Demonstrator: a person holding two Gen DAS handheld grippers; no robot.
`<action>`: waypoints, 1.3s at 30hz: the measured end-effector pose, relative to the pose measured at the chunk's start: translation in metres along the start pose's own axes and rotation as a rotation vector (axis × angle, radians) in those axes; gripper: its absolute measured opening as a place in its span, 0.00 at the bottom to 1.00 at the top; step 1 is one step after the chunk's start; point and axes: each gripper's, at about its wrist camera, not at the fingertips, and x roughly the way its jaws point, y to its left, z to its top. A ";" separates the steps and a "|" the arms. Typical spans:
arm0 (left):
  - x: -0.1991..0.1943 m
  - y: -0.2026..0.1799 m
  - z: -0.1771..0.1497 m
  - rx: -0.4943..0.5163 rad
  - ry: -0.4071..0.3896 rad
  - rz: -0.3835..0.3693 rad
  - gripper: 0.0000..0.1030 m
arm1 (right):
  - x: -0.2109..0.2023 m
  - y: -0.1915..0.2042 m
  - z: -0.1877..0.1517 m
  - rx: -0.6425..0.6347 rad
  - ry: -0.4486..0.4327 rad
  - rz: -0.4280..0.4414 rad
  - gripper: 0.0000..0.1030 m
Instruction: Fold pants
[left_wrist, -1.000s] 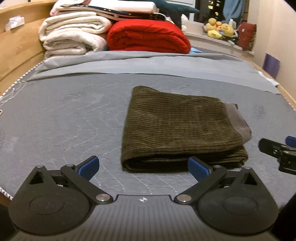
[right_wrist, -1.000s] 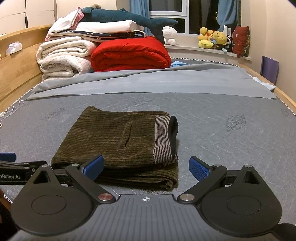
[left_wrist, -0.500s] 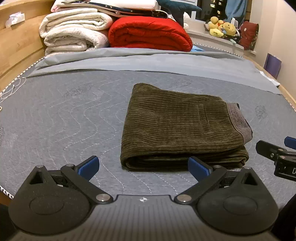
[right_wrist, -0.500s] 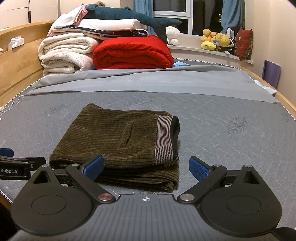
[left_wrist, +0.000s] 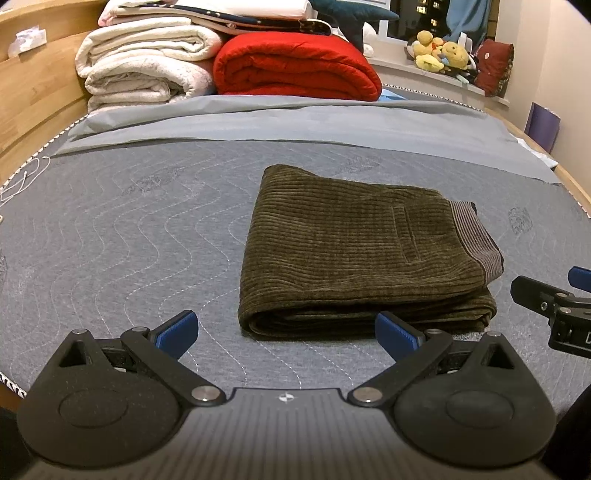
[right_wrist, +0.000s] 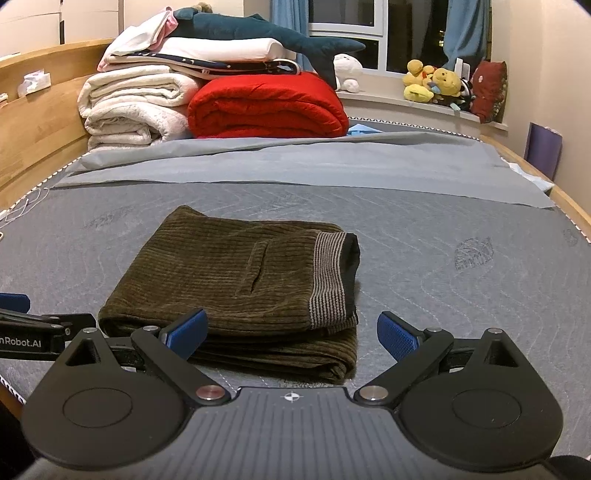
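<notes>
The olive-brown corduroy pants (left_wrist: 354, 251) lie folded into a compact rectangle on the grey quilted mattress (left_wrist: 129, 229), striped waistband to the right. They also show in the right wrist view (right_wrist: 240, 280). My left gripper (left_wrist: 286, 330) is open and empty, just in front of the pants' near folded edge. My right gripper (right_wrist: 291, 330) is open and empty, in front of the pants' near right corner. The right gripper also shows at the right edge of the left wrist view (left_wrist: 554, 306). The left gripper shows at the left edge of the right wrist view (right_wrist: 33, 332).
A grey sheet (left_wrist: 295, 122) lies across the bed behind the pants. Folded white blankets (left_wrist: 144, 70) and a red duvet (left_wrist: 295, 66) are stacked at the head. A wooden bed frame (left_wrist: 37, 85) runs along the left. Plush toys (right_wrist: 436, 83) sit on the windowsill.
Both grippers have drawn back slightly and risen, so the folded pants sit a little farther off in both views. The pants have not moved. Both grippers stay open.
</notes>
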 end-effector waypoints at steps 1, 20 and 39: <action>0.000 0.000 0.000 0.000 0.000 0.000 0.99 | 0.000 0.000 0.000 0.000 -0.001 0.000 0.95; 0.000 0.000 -0.001 0.008 -0.002 -0.007 0.99 | 0.000 0.000 0.000 0.004 0.000 0.000 0.95; 0.000 0.000 -0.001 0.011 -0.003 -0.008 0.99 | 0.000 0.000 0.000 0.004 0.000 0.000 0.95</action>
